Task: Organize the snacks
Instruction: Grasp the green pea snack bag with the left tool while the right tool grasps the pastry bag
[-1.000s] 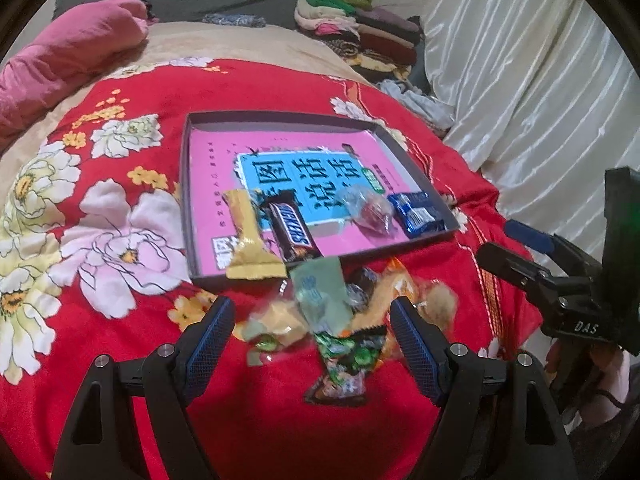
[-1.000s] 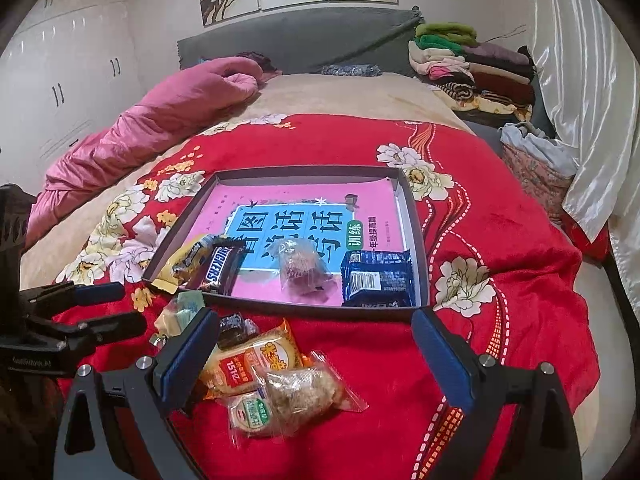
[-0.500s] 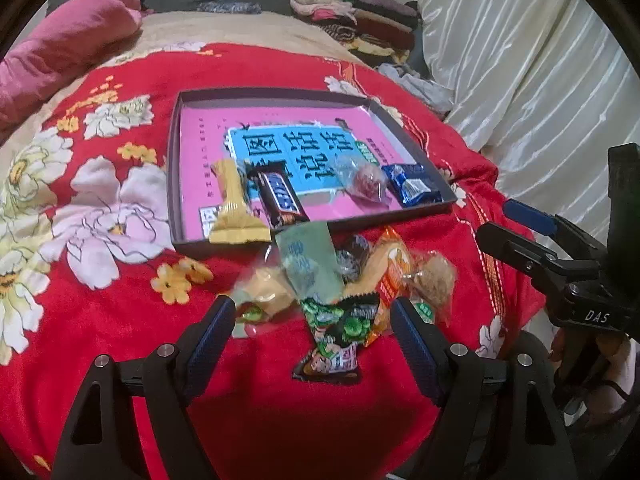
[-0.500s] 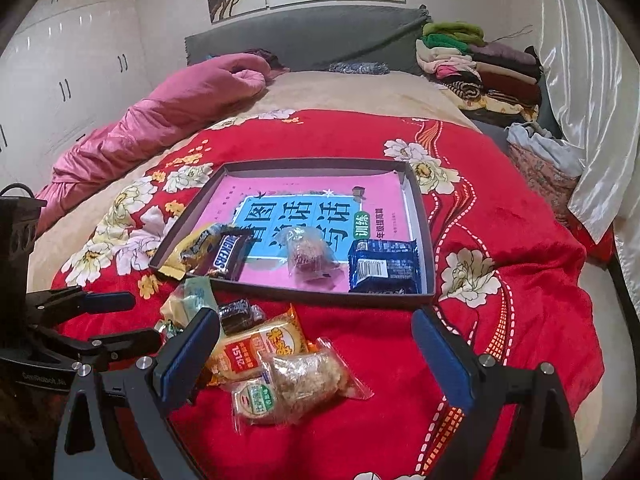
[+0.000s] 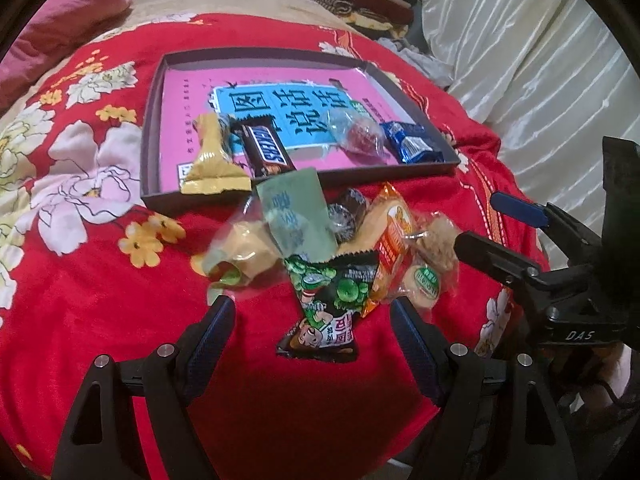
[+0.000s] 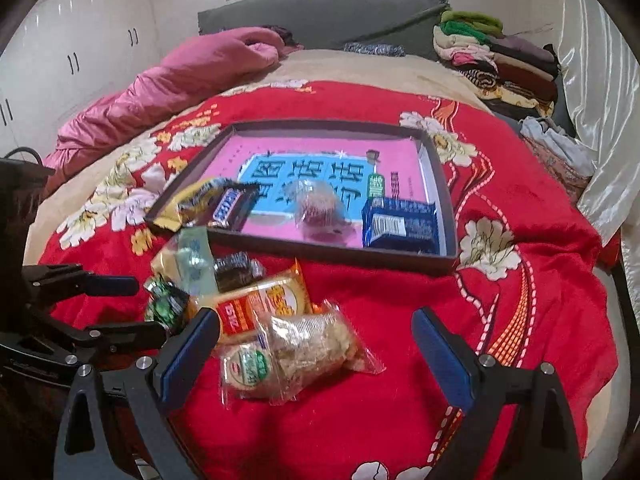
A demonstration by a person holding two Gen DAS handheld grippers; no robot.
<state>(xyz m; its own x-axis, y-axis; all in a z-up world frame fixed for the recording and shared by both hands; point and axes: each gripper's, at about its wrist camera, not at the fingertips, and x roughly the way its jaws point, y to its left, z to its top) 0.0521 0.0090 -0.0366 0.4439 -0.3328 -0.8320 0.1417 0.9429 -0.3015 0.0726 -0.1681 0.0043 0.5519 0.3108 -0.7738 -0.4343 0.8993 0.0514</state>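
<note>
A red floral bedspread carries a shallow dark tray, whose near edge holds a yellow wrapper, Snickers bar, clear-wrapped sweet and blue packet. Loose snacks are heaped just outside that edge. The left gripper and right gripper both stand wide and empty over the heap.
</note>
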